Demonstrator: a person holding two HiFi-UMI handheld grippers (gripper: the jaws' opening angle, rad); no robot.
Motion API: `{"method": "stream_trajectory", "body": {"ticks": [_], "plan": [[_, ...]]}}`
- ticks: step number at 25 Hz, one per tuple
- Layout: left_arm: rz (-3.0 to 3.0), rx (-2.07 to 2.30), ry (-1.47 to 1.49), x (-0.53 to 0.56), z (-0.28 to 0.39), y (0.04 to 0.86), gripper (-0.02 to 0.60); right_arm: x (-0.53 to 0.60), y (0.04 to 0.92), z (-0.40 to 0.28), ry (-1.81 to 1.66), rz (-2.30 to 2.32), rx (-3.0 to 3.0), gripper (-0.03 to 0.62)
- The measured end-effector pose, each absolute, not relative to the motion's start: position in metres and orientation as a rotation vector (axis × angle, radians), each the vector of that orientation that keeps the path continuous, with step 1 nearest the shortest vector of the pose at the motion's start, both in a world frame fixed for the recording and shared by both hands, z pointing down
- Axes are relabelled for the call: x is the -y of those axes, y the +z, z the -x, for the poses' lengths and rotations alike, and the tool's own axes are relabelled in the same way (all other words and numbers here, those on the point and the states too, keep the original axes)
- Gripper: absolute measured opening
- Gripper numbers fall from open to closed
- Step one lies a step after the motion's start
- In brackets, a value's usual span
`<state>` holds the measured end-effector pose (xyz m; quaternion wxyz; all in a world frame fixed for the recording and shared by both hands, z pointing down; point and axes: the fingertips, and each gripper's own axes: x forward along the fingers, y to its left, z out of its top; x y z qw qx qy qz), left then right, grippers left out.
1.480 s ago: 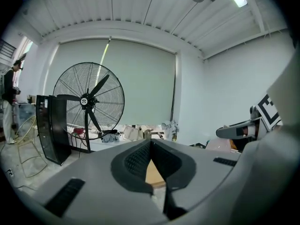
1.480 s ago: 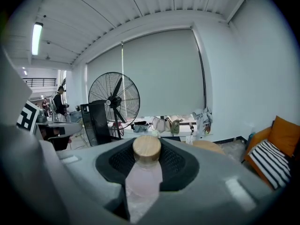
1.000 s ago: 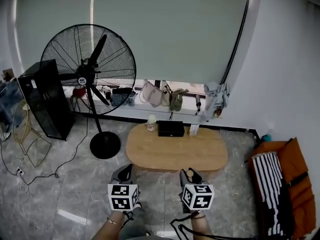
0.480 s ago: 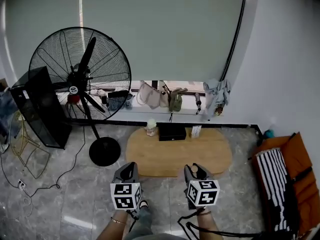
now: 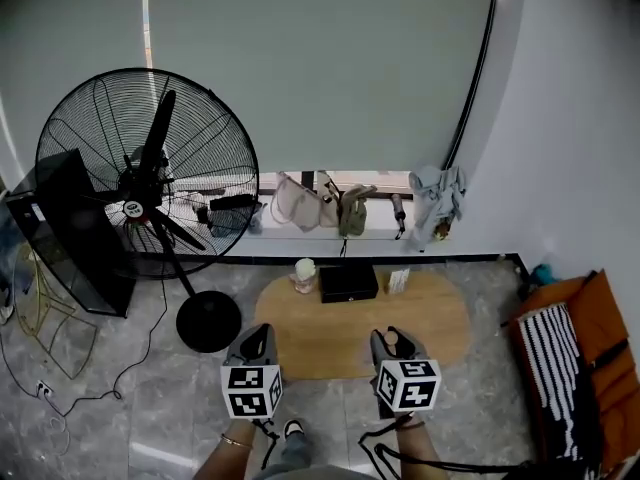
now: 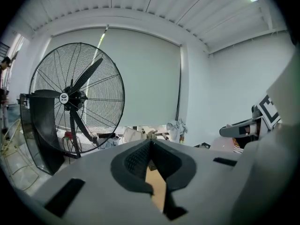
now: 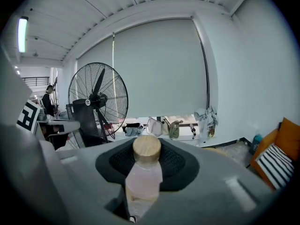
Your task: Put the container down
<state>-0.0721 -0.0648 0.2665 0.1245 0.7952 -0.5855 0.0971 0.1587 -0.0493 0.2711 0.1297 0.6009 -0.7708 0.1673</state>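
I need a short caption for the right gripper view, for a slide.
Right gripper holds a clear container with a wood-coloured lid; fan behind.

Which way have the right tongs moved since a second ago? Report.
Yes: the right tongs have advanced toward the wooden table, now overlapping its near edge.

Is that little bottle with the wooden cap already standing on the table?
No, the bottle is clamped in the right gripper, held up off the table.

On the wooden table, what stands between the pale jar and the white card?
A black box stands between the pale jar and the white card, in the head view.
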Motion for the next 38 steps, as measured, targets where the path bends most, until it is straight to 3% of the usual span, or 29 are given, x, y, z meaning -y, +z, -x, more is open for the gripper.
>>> {"method": "stream_trajectory", "body": {"ticks": [17,38], "plan": [[-2.232,1.671,0.313,0.195,0.116,0.301,-0.006,0.172,0.287,-0.125,0.525,-1.790,2.175,0.133],[-2.028,1.692,0.397,0.200,0.091,0.415,-0.006,0.211,0.399,-0.120,0.640,-1.558,2.239,0.133]]}}
